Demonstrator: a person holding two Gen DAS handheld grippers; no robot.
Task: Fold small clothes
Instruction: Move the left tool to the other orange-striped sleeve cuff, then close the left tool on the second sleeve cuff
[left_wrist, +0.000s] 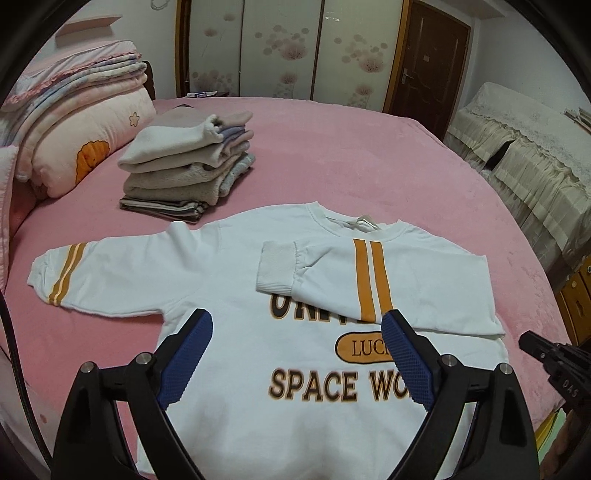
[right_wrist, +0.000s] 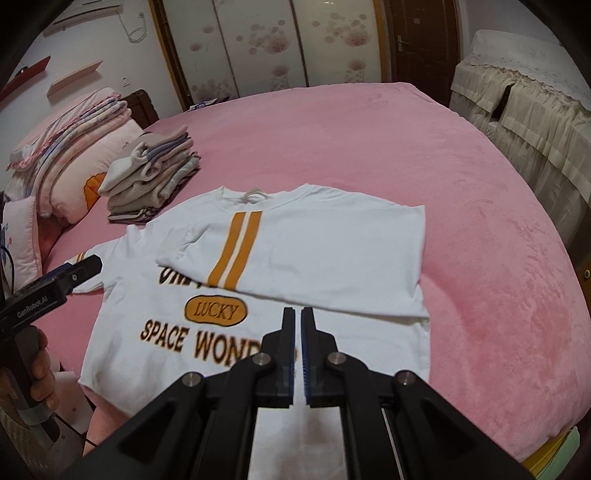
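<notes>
A white sweatshirt (left_wrist: 229, 280) with orange and brown lettering lies flat on the pink bed (left_wrist: 332, 147); it also shows in the right wrist view (right_wrist: 332, 258). Its right sleeve (left_wrist: 369, 273) with orange stripes is folded across the chest. Its left sleeve (left_wrist: 74, 273) lies spread out to the left. My left gripper (left_wrist: 297, 325) is open and empty, above the lower chest. My right gripper (right_wrist: 298, 312) is shut with nothing between its pads, above the sweatshirt's lower right part. The right gripper's tip (left_wrist: 532, 343) shows at the right edge of the left wrist view.
A stack of folded clothes (left_wrist: 188, 170) sits on the bed behind the sweatshirt, to the left. Folded quilts and pillows (left_wrist: 74, 122) lie at the far left. A covered piece of furniture (left_wrist: 524, 147) stands to the right of the bed. Wardrobe doors (left_wrist: 280, 48) are behind.
</notes>
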